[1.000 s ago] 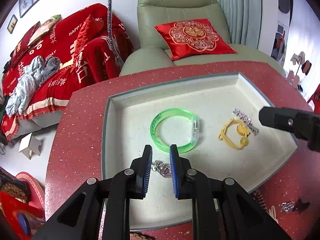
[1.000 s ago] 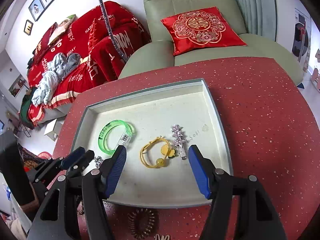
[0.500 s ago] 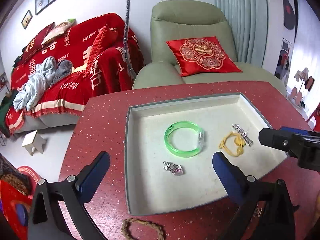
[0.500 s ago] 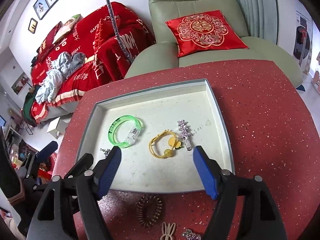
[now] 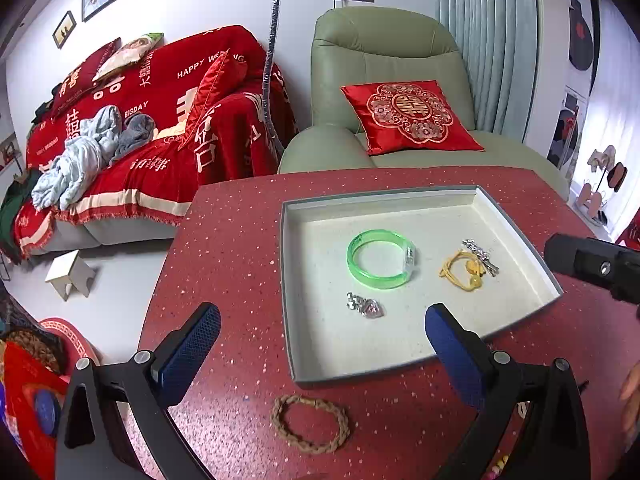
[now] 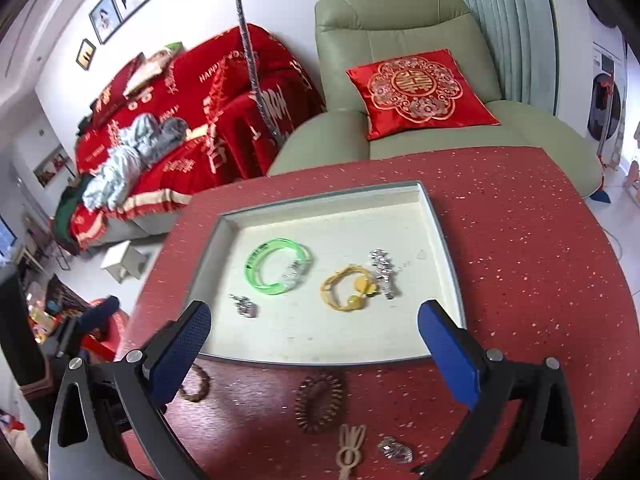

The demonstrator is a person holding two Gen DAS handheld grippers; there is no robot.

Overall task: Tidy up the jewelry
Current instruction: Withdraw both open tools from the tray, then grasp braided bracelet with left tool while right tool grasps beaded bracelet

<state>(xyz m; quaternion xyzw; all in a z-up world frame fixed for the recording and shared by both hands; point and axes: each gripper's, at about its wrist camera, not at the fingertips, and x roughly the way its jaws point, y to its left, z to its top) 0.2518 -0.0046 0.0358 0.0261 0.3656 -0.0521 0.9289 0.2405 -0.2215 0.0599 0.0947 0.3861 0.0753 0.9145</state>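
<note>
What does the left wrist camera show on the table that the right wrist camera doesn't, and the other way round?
Only the left wrist view shows the right gripper's body from the side and the whole braided bracelet.

Only the right wrist view shows the coil hair tie, the beige clip and a silver piece in front of the tray.

Both show the tray holding the green bangle, yellow bracelet, silver clip and silver pendant.
</note>
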